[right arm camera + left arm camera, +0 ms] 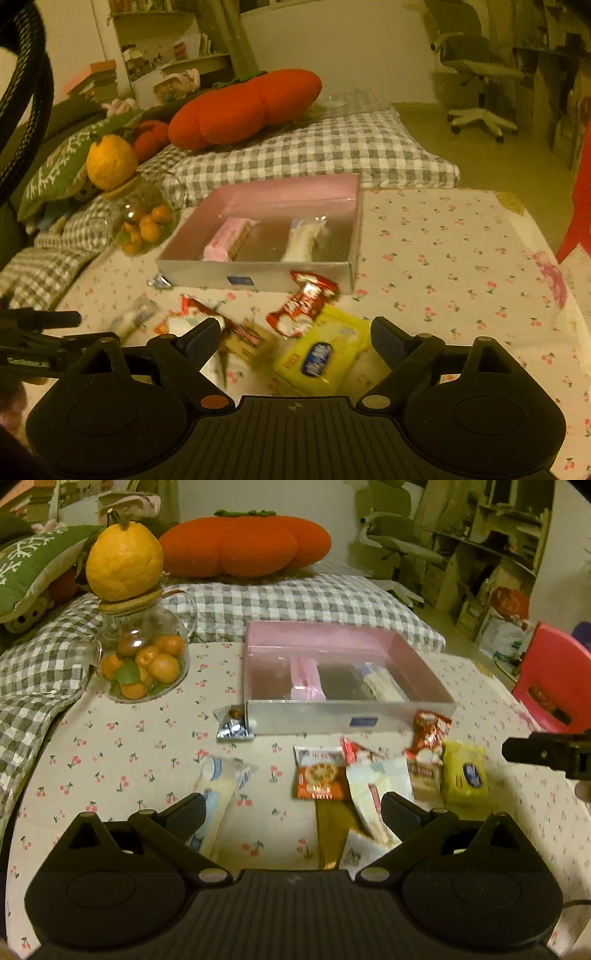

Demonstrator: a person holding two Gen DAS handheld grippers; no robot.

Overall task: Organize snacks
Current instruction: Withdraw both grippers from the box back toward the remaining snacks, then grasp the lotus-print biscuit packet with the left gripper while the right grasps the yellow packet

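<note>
A shallow box [314,722] [258,280] with pink inner walls sits on the cherry-print table. It holds a pink snack bar [306,677] [225,242] and a white snack pack [380,681] [304,238]. Loose snacks lie in front of the box: a yellow pack [463,773] [323,354], a red wrapper [430,734] [304,306], an orange cookie pack [319,779], a pale long pack [218,790]. My left gripper [293,806] is open and empty above them. My right gripper [293,338] is open and empty, with the yellow pack between its fingers.
A glass jar of small oranges [142,657] [146,225] with a big citrus on its lid stands left of the box. A small silver wrapper [232,725] lies by the box's left corner. Checked bedding [295,602] lies behind; a red chair [557,679] is at right.
</note>
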